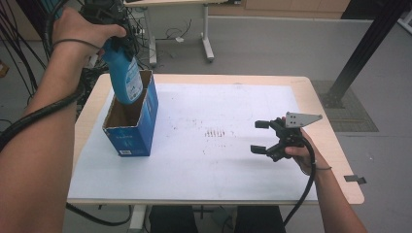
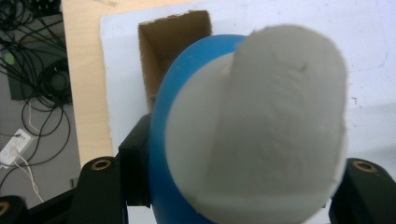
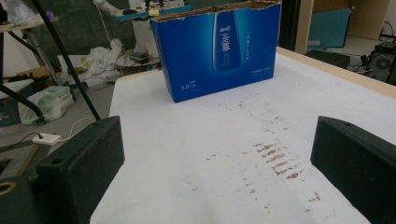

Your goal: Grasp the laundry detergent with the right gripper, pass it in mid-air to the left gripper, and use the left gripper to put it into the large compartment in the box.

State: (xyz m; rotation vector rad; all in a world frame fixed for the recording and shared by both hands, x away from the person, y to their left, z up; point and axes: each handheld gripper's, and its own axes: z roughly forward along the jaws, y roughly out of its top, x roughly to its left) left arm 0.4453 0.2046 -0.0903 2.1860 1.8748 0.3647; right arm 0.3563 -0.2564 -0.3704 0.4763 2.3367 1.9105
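A blue bottle (image 1: 124, 77) with a pale grey cap (image 2: 261, 126) hangs upright, its lower end at the open top of a blue cardboard box (image 1: 133, 131). My left gripper (image 1: 118, 44) is shut on the bottle's upper part, high above the table's back left. In the left gripper view the bottle (image 2: 161, 121) hides most of the box's brown inside (image 2: 173, 46). My right gripper (image 1: 260, 137) rests low at the right of the white sheet, open with nothing between its jaws. The right gripper view has the box (image 3: 219, 51) standing farther along the sheet, beyond that gripper (image 3: 217, 172).
A white sheet (image 1: 218, 165) covers most of the wooden table (image 1: 342, 165). Reddish-brown smears (image 1: 218, 132) mark its middle. Cables (image 2: 42, 88) lie on the floor to the left. Another table's legs (image 1: 208, 43) stand behind, and a black post (image 1: 362, 48) rises at the back right.
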